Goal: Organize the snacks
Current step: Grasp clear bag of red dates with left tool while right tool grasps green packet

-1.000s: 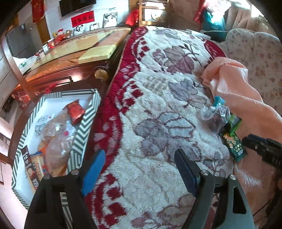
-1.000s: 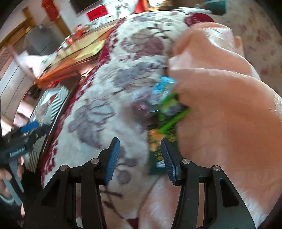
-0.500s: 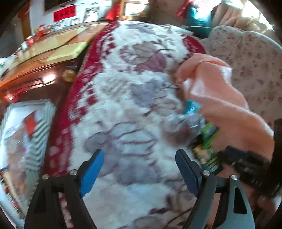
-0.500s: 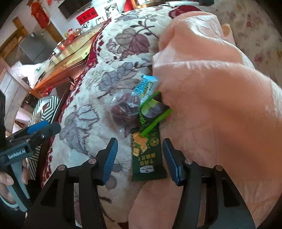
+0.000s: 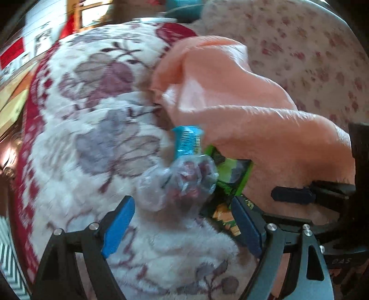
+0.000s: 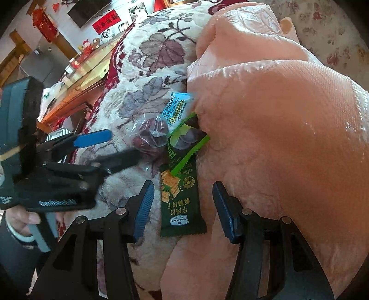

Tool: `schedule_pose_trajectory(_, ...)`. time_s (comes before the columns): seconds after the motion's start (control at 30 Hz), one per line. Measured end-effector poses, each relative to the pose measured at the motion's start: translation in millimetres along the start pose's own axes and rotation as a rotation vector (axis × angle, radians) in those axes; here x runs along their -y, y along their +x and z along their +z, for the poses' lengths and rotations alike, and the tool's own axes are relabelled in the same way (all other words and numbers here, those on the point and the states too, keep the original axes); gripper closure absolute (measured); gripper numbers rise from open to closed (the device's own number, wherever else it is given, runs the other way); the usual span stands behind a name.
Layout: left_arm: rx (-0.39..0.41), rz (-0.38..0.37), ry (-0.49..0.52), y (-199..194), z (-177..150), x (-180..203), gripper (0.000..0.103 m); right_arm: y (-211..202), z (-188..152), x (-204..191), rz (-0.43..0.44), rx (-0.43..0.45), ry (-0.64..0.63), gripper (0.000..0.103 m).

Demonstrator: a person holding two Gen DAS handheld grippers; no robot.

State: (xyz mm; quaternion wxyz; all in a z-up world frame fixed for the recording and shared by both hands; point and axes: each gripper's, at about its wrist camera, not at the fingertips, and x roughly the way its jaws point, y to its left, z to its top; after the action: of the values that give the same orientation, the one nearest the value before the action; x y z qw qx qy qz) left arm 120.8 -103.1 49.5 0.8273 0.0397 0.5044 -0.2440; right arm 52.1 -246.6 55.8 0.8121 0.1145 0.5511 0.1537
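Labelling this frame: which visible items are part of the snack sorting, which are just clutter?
Job:
clear bag of red snacks
blue packet
light green packet
dark green cracker packet
left gripper
right gripper

Clutter:
peach blanket
floral quilt
wooden table

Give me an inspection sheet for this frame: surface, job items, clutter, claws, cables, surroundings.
Surface: floral plush blanket.
Job's things: dark green cracker packet flat; bright green packet overlapping its top; blue packet; clear bag of reddish snacks.
Clutter: peach blanket bunched beside the snacks.
Claws: left claw open, facing the clear bag; right claw open, straddling the cracker packet.
Cables: nothing seen.
Surroundings: wooden table, red wall banner.
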Motion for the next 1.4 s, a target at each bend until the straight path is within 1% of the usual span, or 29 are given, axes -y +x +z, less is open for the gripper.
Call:
schedule_pose_trajectory(0.13, -0.023, -0.01, 0.005, 18.7, 8.2, -1.4, 0.017, 1.9, 2.1, 2.4, 0.006, -0.003, 0.007, 0.05)
schedule_pose_trajectory(0.17, -0.027, -0.01, -0.001, 21.2, 9.1, -2.5, 0.021, 1.9, 2.1, 2.4, 0.006, -0.002, 0.006, 0.05)
schedule_pose_trajectory(0.2, -0.03, -0.011, -0.001, 23.6, 10.2, -3.4, 0.028, 2.6, 2.6, 3.4, 0.005, -0.004, 0.005, 0.05)
schedule_pose_trajectory(0.23, -0.033, -0.02, 0.002, 24.7, 10.1, -3.8, 0.042, 3.8, 3.3, 4.5, 0.007, -0.004, 0.006, 0.05)
schedule_pose_trajectory(0.27, -0.036, -0.028, 0.005, 25.2, 9.8, -4.3, 0.05, 4.6, 3.7, 5.4, 0.01, -0.005, 0.009, 0.05)
schedule_pose_trajectory(0.3, -0.034, -0.028, 0.007, 24.3, 9.1, -4.9, 0.053, 5.3, 4.1, 5.9, 0.012, -0.006, 0.011, 0.05)
schedule_pose_trajectory(0.33, -0.032, -0.024, 0.013, 23.0, 8.3, -5.4, 0.06, 6.1, 5.1, 6.1, 0.013, -0.003, 0.012, 0.05)
schedule_pose_trajectory(0.43, -0.031, -0.02, 0.01, 15.4, 2.4, -12.9, 0.066, 4.9, 9.4, 3.3, 0.02, 0.022, 0.002, 0.05)
schedule_pose_trajectory(0.5, -0.025, -0.019, -0.009, 8.6, -0.9, -16.6, 0.067, 4.6, 13.5, -2.5, 0.014, 0.033, -0.031, 0.05)
schedule_pose_trajectory(0.63, -0.01, 0.017, -0.047, -9.0, -8.8, -24.3, 0.068, 13.9, 30.9, -20.9, -0.053, 0.027, -0.148, 0.05)
schedule_pose_trajectory(0.7, -0.007, 0.056, -0.07, -19.4, -15.2, -30.4, 0.068, 23.7, 40.1, -30.7, -0.086, -0.004, -0.215, 0.046)
schedule_pose_trajectory(0.8, -0.006, 0.085, -0.128, -33.5, -26.0, -44.2, 0.068, 43.7, 51.5, -46.4, -0.164, -0.054, -0.325, 0.046)
schedule_pose_trajectory(0.87, -0.009, 0.113, -0.165, -40.8, -34.2, -52.9, 0.068, 56.3, 52.2, -52.2, -0.193, -0.086, -0.363, 0.046)
schedule_pose_trajectory(0.93, -0.016, 0.118, -0.19, -40.9, -40.0, -60.9, 0.068, 69.5, 52.1, -54.1, -0.236, -0.125, -0.391, 0.046)
schedule_pose_trajectory(0.97, -0.021, 0.123, -0.196, -40.5, -43.9, -62.2, 0.068, 74.6, 51.2, -52.6, -0.242, -0.142, -0.391, 0.047)
schedule_pose_trajectory(1.0, -0.021, 0.13, -0.199, -42.1, -48.8, -62.6, 0.068, 76.0, 50.4, -50.4, -0.237, -0.144, -0.387, 0.051)
schedule_pose_trajectory(1.03, -0.017, 0.132, -0.2, -42.1, -51.8, -63.0, 0.068, 74.8, 49.1, -46.6, -0.227, -0.137, -0.372, 0.058)
schedule_pose_trajectory(1.07, -0.011, 0.132, -0.206, -45.5, -55.9, -63.7, 0.068, 72.8, 48.0, -43.2, -0.214, -0.132, -0.354, 0.061)
schedule_pose_trajectory(1.2, 0.01, 0.118, -0.25, -56.1, -63.3, -65.2, 0.068, 57.9, 38.8, -37.5, -0.169, -0.112, -0.311, 0.063)
schedule_pose_trajectory(1.33, 0.023, 0.146, -0.251, -68.1, -72.5, -62.7, 0.068, 40.1, 26.3, -40.4, -0.117, -0.08, -0.275, 0.063)
schedule_pose_trajectory(1.4, 0.029, 0.157, -0.269, -75.5, -79.3, -64.1, 0.068, 31.2, 19.1, -44.9, -0.066, -0.061, -0.25, 0.063)
